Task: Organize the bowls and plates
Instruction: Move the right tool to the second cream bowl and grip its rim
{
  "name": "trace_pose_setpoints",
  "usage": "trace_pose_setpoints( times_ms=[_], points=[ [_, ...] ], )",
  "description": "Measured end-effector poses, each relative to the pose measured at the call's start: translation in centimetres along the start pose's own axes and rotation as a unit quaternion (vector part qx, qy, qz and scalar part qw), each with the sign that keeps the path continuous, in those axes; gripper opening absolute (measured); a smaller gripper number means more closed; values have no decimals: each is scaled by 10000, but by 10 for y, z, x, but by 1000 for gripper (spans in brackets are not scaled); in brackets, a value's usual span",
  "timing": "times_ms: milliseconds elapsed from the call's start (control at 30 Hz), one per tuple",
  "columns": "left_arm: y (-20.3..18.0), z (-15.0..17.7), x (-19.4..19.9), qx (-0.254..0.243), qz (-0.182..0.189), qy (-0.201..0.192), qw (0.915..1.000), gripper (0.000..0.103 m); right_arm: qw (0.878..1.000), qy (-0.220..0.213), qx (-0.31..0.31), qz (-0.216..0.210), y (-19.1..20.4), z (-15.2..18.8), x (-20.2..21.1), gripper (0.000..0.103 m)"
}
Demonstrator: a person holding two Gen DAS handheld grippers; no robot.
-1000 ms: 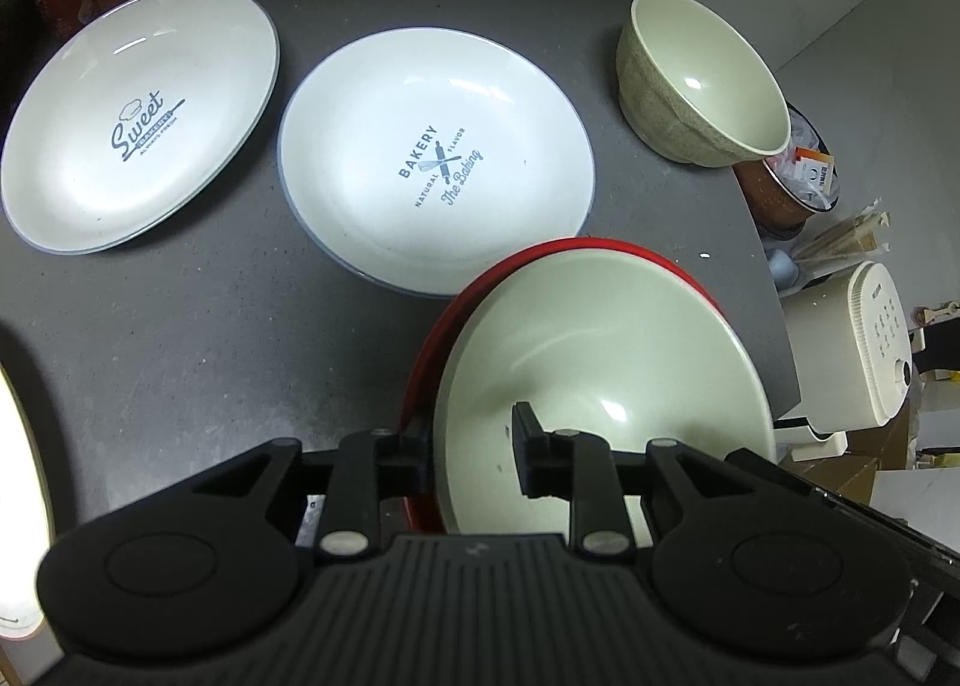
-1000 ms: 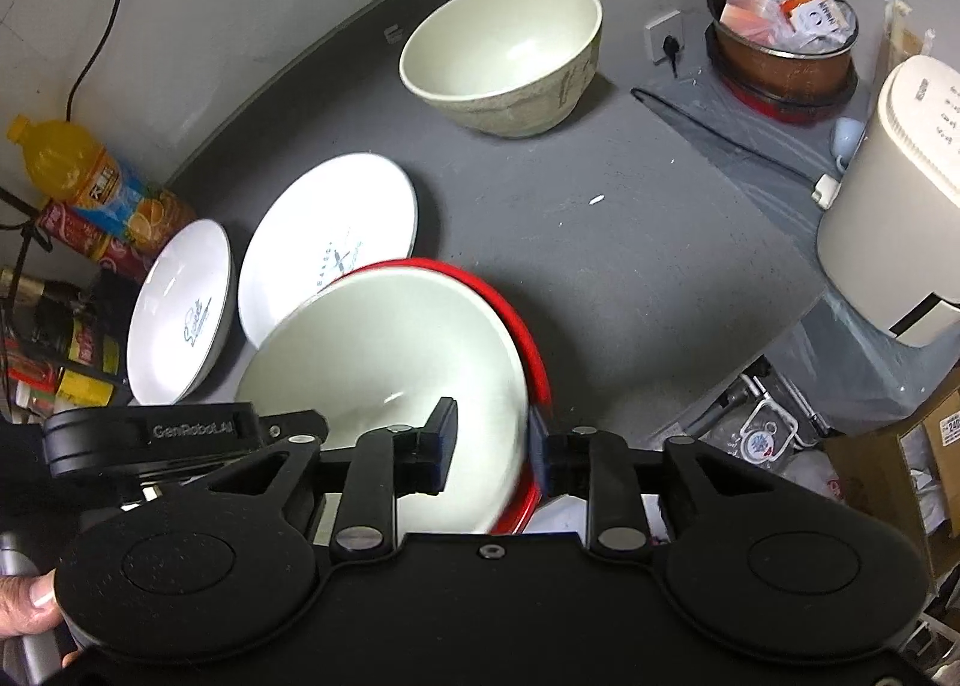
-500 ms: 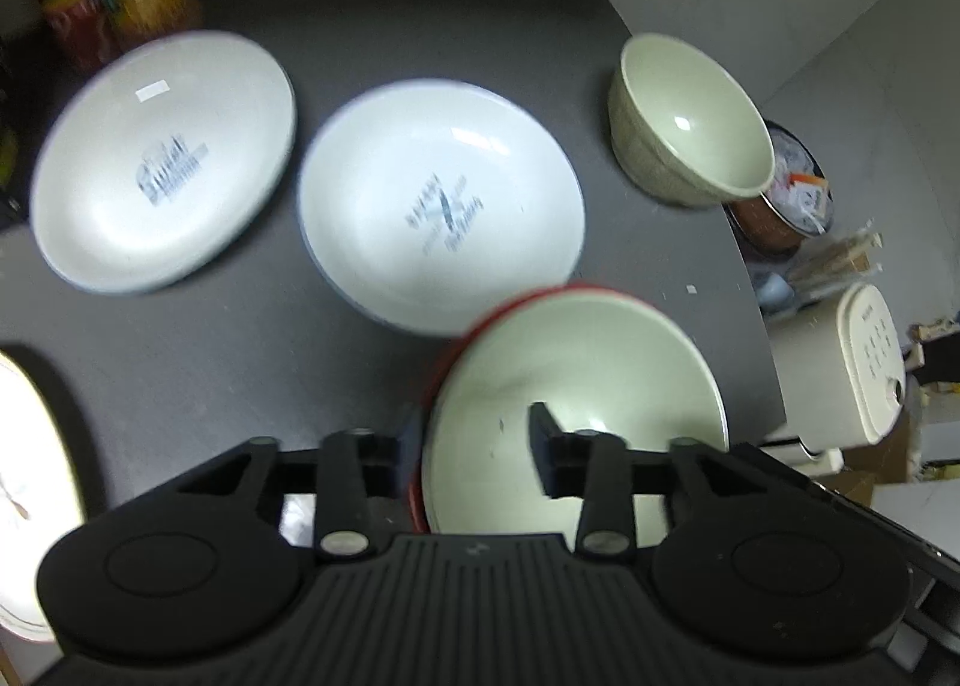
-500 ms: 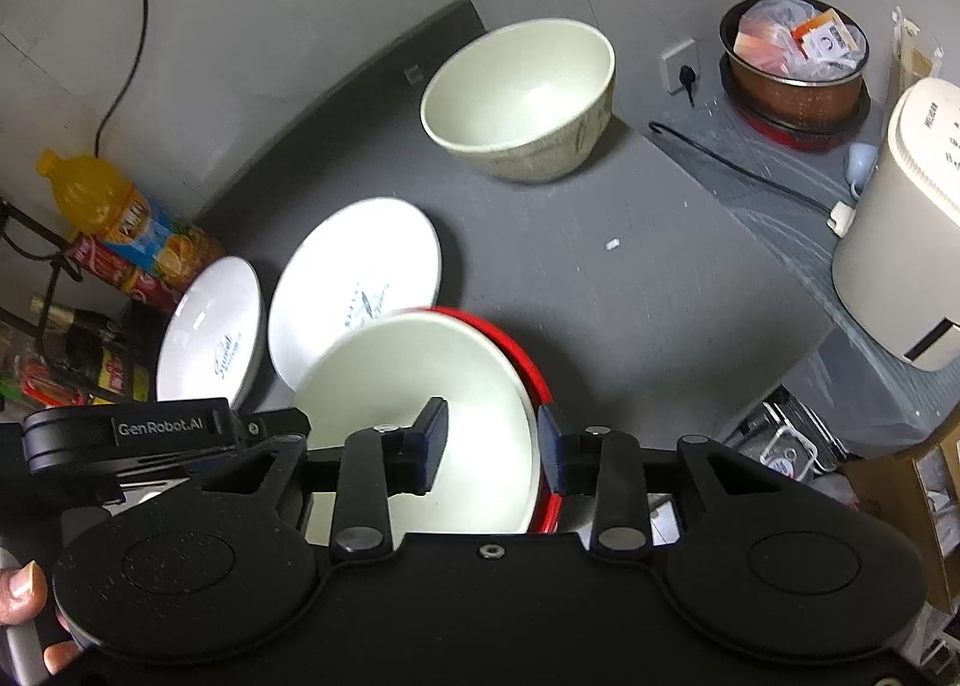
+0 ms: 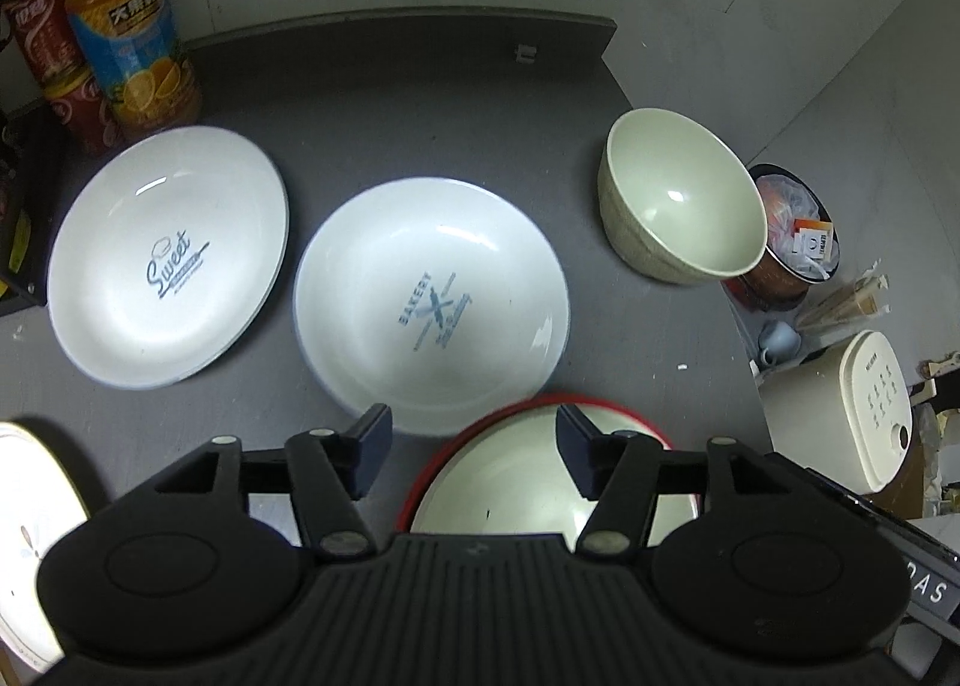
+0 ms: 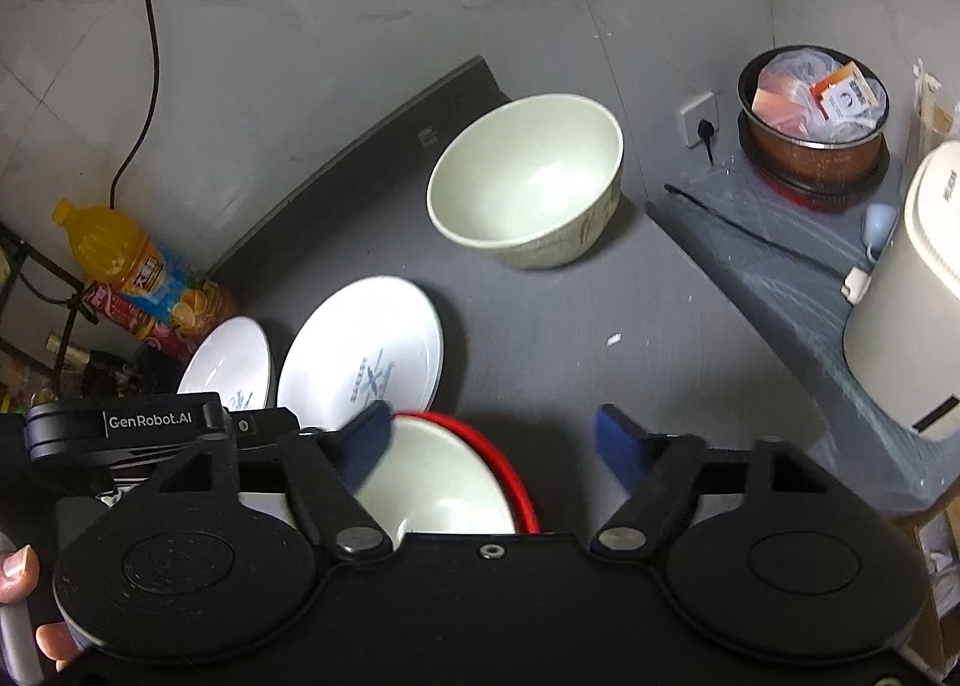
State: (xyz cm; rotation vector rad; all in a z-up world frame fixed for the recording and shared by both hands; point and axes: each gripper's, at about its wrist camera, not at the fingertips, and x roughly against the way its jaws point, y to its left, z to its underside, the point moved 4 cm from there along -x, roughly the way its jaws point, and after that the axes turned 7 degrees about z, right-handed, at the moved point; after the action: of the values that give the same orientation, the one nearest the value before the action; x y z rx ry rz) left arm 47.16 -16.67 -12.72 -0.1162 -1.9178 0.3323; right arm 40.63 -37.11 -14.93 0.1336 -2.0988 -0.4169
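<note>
two white plates (image 5: 168,257) flat | cream bowl (image 5: 681,206) upright | red-rimmed bowl (image 5: 540,482) nearest

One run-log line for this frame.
left gripper: open | right gripper: open | red-rimmed cream bowl: on grey counter, unheld | two white printed plates: unstacked

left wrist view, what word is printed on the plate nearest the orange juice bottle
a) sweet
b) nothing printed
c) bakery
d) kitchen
a: the plate beside the orange juice bottle carries "Sweet" in blue script, while "BAKERY" sits on the middle plate.
</note>
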Motion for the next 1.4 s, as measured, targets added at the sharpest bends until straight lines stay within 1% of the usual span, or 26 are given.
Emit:
trace_pose_setpoints(
  times_ms=[33,100,167,367,500,600,667,867,1000,1100,1167,1233,1333,1367,1400],
  points=[
    [-1,-2,-1,-8,-12,-11,10000,62,10000,-59,23,16,0,-3,0,85],
    [-5,-5,-5,-12,-1,-38,10000,65,9999,-101,66,48,0,-9,-2,85],
    [-9,-11,-8,2,33,-42,10000,65,9999,-123,69,58,-2,-16,-5,89],
    [-21,-26,-23,37,40,-139,9999,65,9995,-256,49,174,-10,-36,-16,89],
    [-30,-37,-35,100,128,-157,9997,65,9993,-311,19,223,-18,-49,-27,89],
    [-38,-48,-46,130,164,-213,9996,65,9991,-344,6,252,-24,-60,-36,87],
    [-41,-55,-54,192,203,-239,9993,65,9991,-333,-24,272,-31,-67,-44,82],
    [-47,-74,-81,335,237,-286,9987,65,9990,-273,-216,289,-43,-85,-71,76],
    [-49,-82,-99,444,282,-272,9982,65,9991,-167,-248,285,-46,-91,-88,72],
    [-53,-88,-113,458,284,-250,9982,62,9992,-47,-314,256,-48,-93,-103,64],
    [-55,-92,-121,467,293,-241,9982,62,9989,52,-405,219,-49,-93,-114,55],
    [-58,-95,-131,469,300,-234,9982,61,9985,127,-482,215,-52,-94,-122,50],
    [-61,-98,-141,506,328,-216,9979,54,9976,206,-616,253,-55,-95,-133,45],
    [-62,-99,-145,507,342,-205,9979,49,9971,241,-664,288,-57,-95,-137,42],
    [-63,-101,-148,511,335,-190,9979,41,9966,278,-712,311,-58,-95,-140,41]
  ],
)
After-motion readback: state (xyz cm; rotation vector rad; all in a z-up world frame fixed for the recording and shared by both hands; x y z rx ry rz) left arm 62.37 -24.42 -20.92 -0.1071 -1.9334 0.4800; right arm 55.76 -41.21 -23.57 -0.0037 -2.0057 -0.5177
